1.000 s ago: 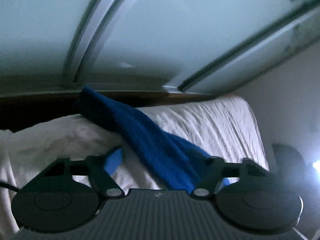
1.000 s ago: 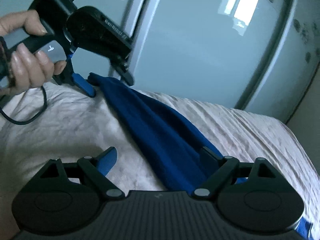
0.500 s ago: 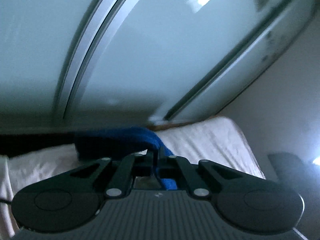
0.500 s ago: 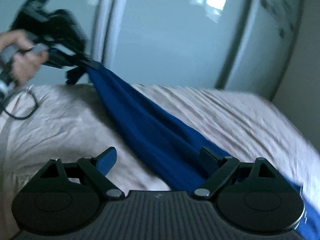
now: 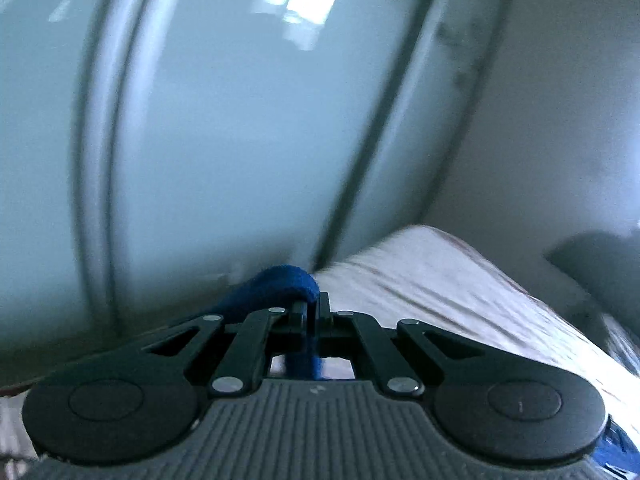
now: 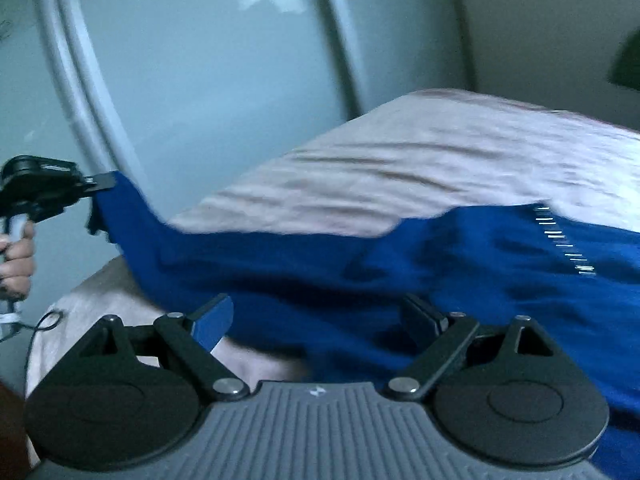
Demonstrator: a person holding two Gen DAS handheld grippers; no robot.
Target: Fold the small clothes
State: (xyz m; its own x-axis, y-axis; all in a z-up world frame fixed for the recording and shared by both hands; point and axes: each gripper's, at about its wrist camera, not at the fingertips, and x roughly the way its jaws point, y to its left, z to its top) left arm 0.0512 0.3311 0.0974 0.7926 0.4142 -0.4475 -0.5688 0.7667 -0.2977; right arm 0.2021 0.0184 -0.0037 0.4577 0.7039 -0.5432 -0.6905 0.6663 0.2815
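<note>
Left gripper (image 5: 310,312) clamped on cloth, right gripper (image 6: 320,320) spread wide.
Near: right fingers (image 6: 212,322) apart, gripping nothing, over the blue knit garment (image 6: 400,272) spread on the wrinkled pale bed sheet (image 6: 420,160). Further left: left fingers pinched together on a lifted garment corner, person's hand (image 6: 16,264) on the handle. Behind: frosted sliding wardrobe doors (image 6: 200,72).

A bed (image 6: 420,168) with a wrinkled pale sheet carries a blue garment (image 6: 460,272), spread across its near side, one corner lifted off.
</note>
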